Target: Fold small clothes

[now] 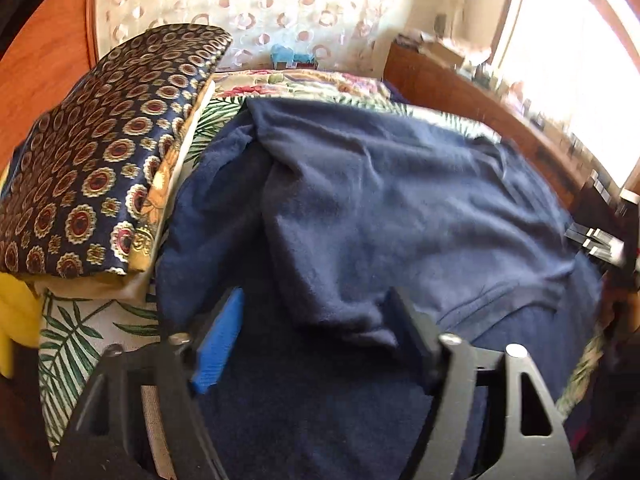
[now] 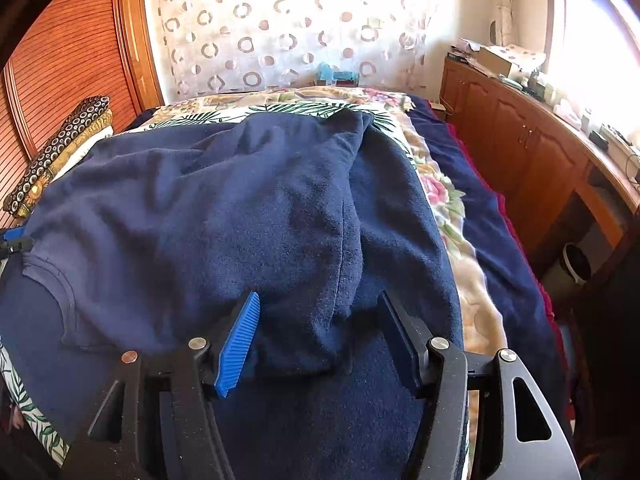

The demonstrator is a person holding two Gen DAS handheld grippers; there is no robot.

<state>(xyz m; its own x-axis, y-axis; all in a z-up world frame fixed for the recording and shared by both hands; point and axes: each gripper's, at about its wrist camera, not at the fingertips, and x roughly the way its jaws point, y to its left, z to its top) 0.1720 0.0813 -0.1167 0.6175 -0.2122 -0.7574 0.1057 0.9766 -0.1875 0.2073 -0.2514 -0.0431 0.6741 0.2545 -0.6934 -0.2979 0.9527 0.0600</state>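
**Navy garment spread on the bed, both grippers at its near corners**

Lying across the bed, on top of a darker navy fleece blanket [image 2: 400,208], the navy blue knit garment [image 2: 224,208] is spread with soft wrinkles, its ribbed neckline curving along its near left edge in the right wrist view. A fold of the garment runs from the far edge of the bed down toward the near edge.

The right gripper [image 2: 320,336] points down at the near right corner of the garment. Its jaws stand fairly wide, with a bunched fold of the cloth between the blue ribbed pad [image 2: 238,348] and the black finger; the blue pad touches the cloth, but whether the black finger presses it I cannot tell.

The left gripper [image 1: 308,340] sits at the garment's other near corner. A rounded lump of navy cloth lies against its black right finger [image 1: 412,332], while its blue pad [image 1: 218,344] stands apart from the cloth, so the jaws are parted and not clamping.

Beside the garment to the left lies a stack of folded patterned fabric with gold and red medallions [image 1: 92,152]. A palm-leaf printed sheet [image 1: 68,344] shows beneath the blanket. A wooden cabinet [image 2: 520,152] runs along the right wall.
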